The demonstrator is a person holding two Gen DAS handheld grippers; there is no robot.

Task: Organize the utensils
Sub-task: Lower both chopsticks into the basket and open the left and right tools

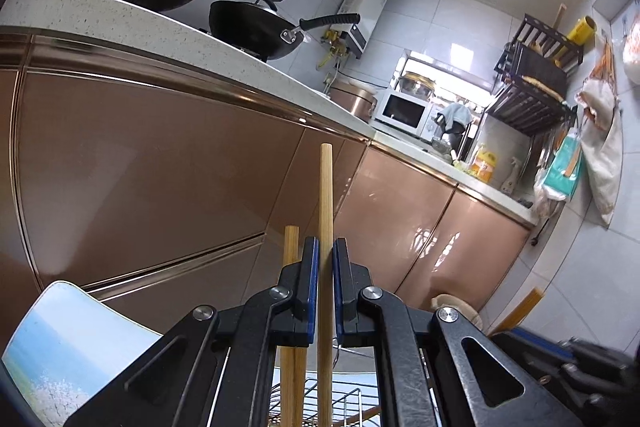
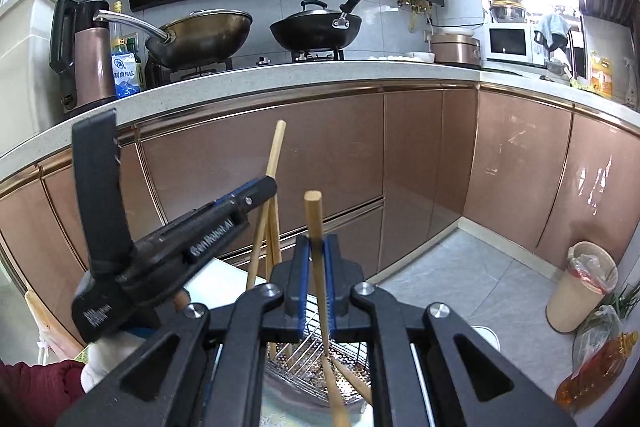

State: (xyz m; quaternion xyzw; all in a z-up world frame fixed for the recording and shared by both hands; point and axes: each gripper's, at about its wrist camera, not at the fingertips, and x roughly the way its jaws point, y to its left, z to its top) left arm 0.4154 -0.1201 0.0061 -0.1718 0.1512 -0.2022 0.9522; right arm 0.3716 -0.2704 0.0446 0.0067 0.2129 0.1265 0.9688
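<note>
Left claw [image 1: 326, 251] clamps one upright chopstick [image 1: 325, 195]; right claw [image 2: 316, 253] clamps another chopstick [image 2: 314, 215] above the wire basket [image 2: 304, 351]

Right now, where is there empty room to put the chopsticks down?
The countertop looks bare along its front edge, in front of the stove with the two woks. Another clear strip lies between the rice cooker and the corner. It is crowded low down: the wire rack already holds chopsticks, and both grippers meet above it.

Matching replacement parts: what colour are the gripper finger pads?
Blue pads, clearest in the left wrist view.
</note>
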